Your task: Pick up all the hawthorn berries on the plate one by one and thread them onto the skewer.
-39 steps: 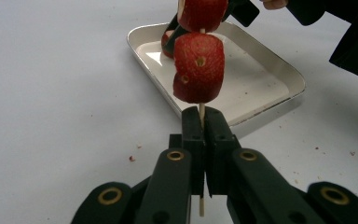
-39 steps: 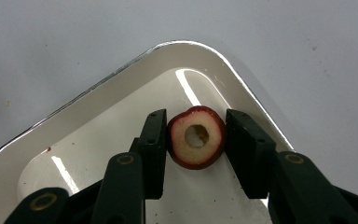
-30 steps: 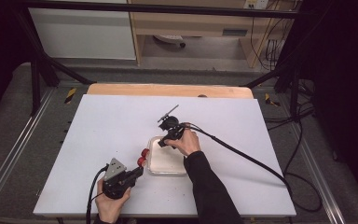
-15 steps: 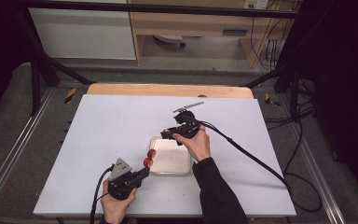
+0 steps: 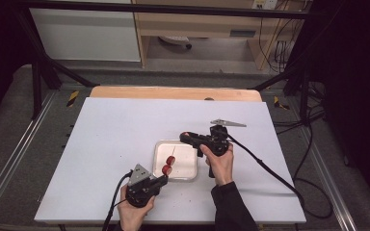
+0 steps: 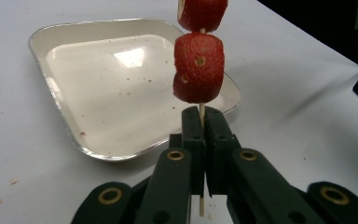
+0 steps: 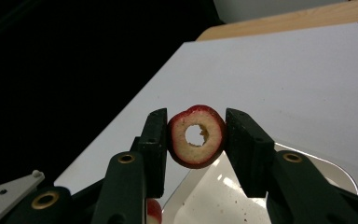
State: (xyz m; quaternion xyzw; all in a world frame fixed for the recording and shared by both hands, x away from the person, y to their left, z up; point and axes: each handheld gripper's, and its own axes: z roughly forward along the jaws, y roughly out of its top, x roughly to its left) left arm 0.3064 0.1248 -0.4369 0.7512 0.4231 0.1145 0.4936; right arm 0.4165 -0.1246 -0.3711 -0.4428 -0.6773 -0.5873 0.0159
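My left gripper point(image 5: 162, 178) point(image 6: 204, 117) is near the table's front edge, shut on a thin wooden skewer point(image 6: 200, 111). The skewer carries red fruit pieces point(image 6: 199, 74) point(image 5: 168, 164) and leans over the front left corner of a shallow white tray point(image 5: 188, 168) point(image 6: 74, 60). My right gripper point(image 5: 186, 137) point(image 7: 196, 128) hovers over the tray's far right corner, pointing left. It is shut on a cored red fruit ring point(image 7: 196, 136) point(image 5: 185, 135), whose hole faces the camera in the right gripper view.
The white table point(image 5: 115, 130) has a wooden strip point(image 5: 173, 93) along its far edge. The tray holds only small crumbs and specks. A black cable point(image 5: 265, 168) trails from the right gripper across the table's right side. Dark floor and frame rails surround the table.
My right gripper has moved to the right and slightly up with the fruit ring. My left gripper has moved right with the skewer, bringing the fruit over the tray's corner.
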